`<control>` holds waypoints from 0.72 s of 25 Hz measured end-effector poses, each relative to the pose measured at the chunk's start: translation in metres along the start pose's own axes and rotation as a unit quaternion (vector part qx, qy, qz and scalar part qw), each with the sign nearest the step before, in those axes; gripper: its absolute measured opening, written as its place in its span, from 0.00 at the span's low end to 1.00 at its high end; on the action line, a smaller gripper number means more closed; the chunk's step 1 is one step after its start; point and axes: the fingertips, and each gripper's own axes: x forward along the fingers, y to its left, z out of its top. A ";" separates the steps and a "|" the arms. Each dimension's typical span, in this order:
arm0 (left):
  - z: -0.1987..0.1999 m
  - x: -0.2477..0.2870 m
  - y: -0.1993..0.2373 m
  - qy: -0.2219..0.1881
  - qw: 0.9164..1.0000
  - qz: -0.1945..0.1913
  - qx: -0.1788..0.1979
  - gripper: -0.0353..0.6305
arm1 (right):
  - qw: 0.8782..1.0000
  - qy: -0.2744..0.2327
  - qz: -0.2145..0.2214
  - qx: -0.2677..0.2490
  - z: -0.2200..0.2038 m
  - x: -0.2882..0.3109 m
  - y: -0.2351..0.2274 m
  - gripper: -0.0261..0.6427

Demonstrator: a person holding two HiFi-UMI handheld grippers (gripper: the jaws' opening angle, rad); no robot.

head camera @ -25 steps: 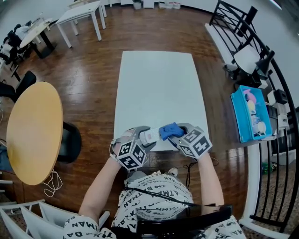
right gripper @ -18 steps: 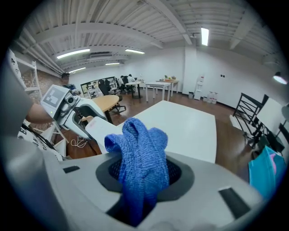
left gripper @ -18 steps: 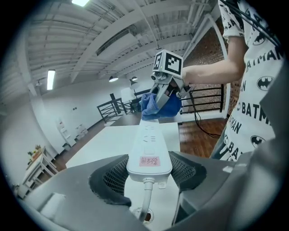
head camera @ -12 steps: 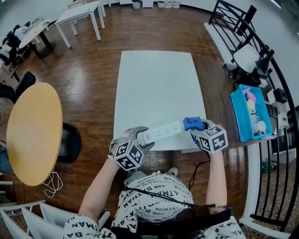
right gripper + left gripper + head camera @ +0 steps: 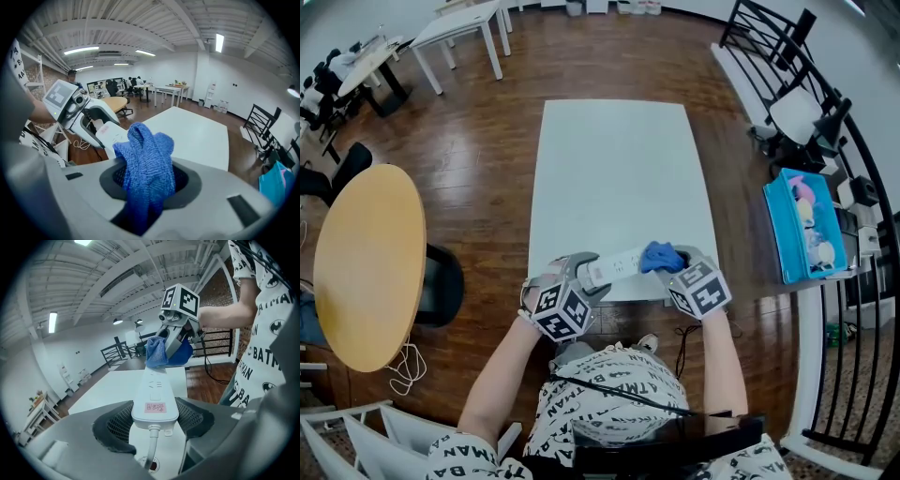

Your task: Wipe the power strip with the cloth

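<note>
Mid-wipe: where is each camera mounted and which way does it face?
Head view: on the head, steeply down at the table; both forearms, left gripper, right gripper.
Left gripper view: along jaws clamping the power strip; shirt, right arm.
Right gripper view: along jaws holding the cloth, toward the left gripper.
Shared by all: power strip, cloth.

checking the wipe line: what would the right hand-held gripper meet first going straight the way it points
Probably the strip, just past the cloth in its jaws; the left hand-held gripper holding the strip lies further on. Depth is unclear.
</note>
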 end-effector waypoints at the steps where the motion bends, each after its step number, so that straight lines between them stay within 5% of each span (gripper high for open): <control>1: 0.000 0.000 0.000 0.001 1.000 0.001 0.001 0.47 | 1.000 -0.002 0.011 -0.002 0.004 0.002 0.008 0.25; 18: 0.004 0.003 -0.001 0.005 1.000 0.005 0.013 0.47 | 0.986 -0.019 0.141 -0.084 0.062 0.025 0.126 0.25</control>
